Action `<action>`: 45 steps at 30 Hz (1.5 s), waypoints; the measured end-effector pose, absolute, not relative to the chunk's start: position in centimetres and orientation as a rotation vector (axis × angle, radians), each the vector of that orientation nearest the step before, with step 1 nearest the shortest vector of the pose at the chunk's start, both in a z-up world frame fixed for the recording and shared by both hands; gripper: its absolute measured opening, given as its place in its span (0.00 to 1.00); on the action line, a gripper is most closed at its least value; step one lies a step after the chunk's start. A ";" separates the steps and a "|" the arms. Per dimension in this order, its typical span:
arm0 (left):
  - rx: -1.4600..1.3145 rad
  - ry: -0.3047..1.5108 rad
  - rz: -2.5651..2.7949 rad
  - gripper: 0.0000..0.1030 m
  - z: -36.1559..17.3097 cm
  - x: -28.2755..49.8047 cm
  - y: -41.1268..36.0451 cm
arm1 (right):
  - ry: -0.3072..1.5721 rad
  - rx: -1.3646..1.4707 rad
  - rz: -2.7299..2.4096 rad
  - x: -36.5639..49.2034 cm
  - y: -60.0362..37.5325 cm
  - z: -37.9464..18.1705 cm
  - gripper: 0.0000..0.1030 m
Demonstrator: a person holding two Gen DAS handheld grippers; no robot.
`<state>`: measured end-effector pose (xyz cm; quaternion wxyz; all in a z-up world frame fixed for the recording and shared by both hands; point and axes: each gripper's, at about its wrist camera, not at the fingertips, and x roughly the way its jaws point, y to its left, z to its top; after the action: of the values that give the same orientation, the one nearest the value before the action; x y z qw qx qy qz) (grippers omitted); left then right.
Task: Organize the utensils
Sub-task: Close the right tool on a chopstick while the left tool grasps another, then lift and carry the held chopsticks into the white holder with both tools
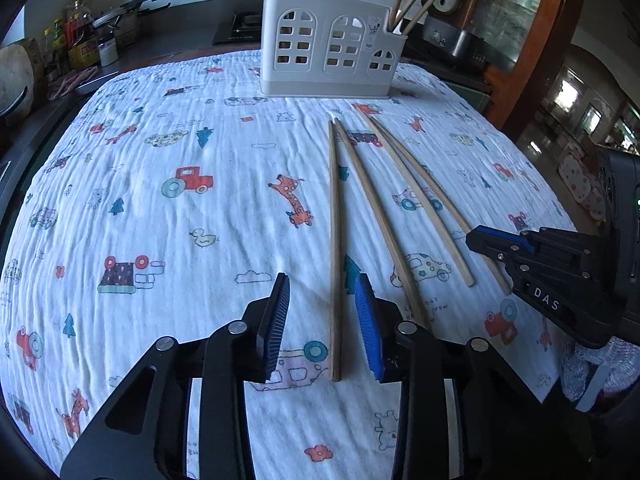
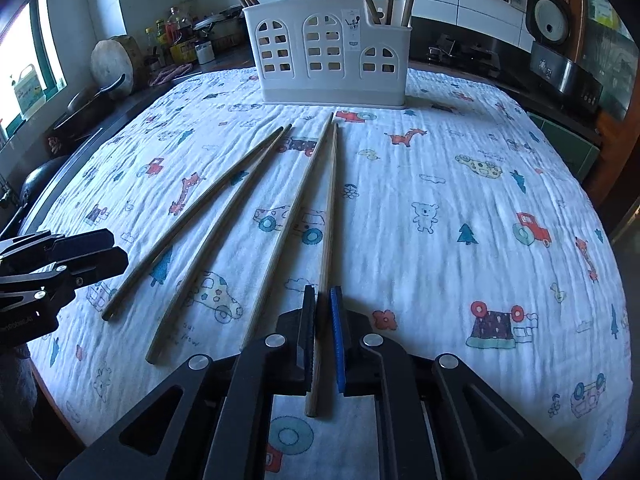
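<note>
Table covered by a white cartoon-print cloth [image 1: 160, 200], largest item in both views. White plastic utensil caddy [image 1: 330, 46] with window cutouts stands at the far edge; chopsticks stand upright in its left and right compartments. 4 loose wooden chopsticks lie on the cloth in front of it, fanned out, tips toward the caddy.

Left gripper [image 1: 324, 330]: jaws partly open around the leftmost chopstick [image 1: 335, 240]. The stick lies between the pads, closer to the blue one, with a visible gap to the dark one, so not gripped.

Right gripper [image 2: 321, 332]: jaws closed on the rightmost chopstick [image 2: 330, 208], both pads against it near its thick end. That end sticks out behind the pads.

The 2 middle chopsticks [image 2: 224, 216] lie free.
</note>
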<state>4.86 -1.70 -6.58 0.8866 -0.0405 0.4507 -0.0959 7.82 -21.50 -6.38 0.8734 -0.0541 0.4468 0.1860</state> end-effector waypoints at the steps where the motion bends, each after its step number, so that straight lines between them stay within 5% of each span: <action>1: -0.083 0.941 -0.204 0.28 -6.7 4.9 -1.8 | 0.933 -0.117 0.388 7.8 -21.5 -6.4 0.07; 21: -0.023 1.007 -0.187 0.06 -7.8 6.9 -3.3 | 0.924 -0.125 0.387 7.7 -21.4 -6.5 0.08; 45: -0.096 0.954 -0.252 0.05 -4.2 5.8 -1.7 | 0.762 -0.105 0.386 6.9 -23.1 -0.6 0.07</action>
<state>5.83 -1.69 -4.16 0.8796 -0.0459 0.4577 -0.1208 6.86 -23.10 -0.57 0.9089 -0.0509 0.3693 0.1871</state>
